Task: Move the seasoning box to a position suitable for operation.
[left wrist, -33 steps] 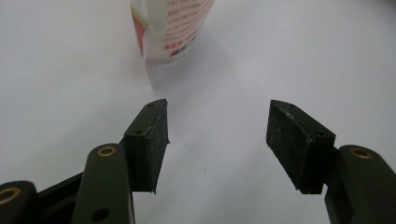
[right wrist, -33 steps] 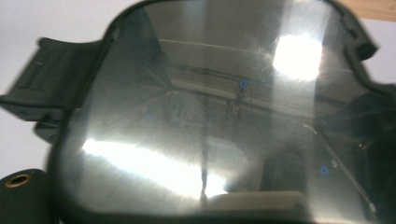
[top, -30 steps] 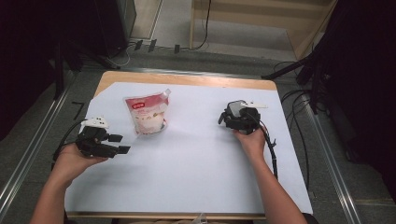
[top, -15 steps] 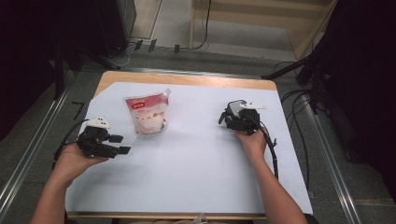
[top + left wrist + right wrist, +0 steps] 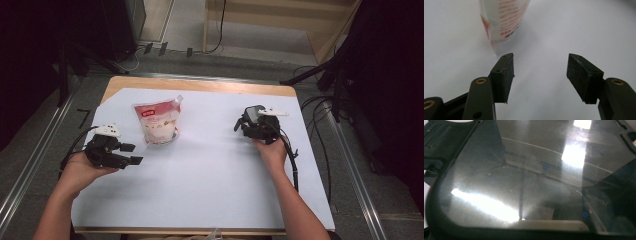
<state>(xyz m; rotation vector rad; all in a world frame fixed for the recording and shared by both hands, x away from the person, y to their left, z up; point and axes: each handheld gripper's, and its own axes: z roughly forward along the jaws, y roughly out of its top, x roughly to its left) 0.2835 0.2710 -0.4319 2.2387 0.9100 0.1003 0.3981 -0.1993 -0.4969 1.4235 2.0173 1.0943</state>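
Bright even table light, dark surroundings; right gripper view glare-streaked, hazy.

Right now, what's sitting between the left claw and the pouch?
Nothing. In the high view, bare white table cover separates the left claw from the pouch. The left gripper view shows bare cover between the open jaws too.

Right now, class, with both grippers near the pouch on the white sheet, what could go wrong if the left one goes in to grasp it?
1. The pouch lies left of the left gripper and its open jaws, so a straight push may shove it aside.
2. It looks soft and full; a hard pinch might crush or split it.
3. The white sheet looks smooth, so the pouch may slide away.
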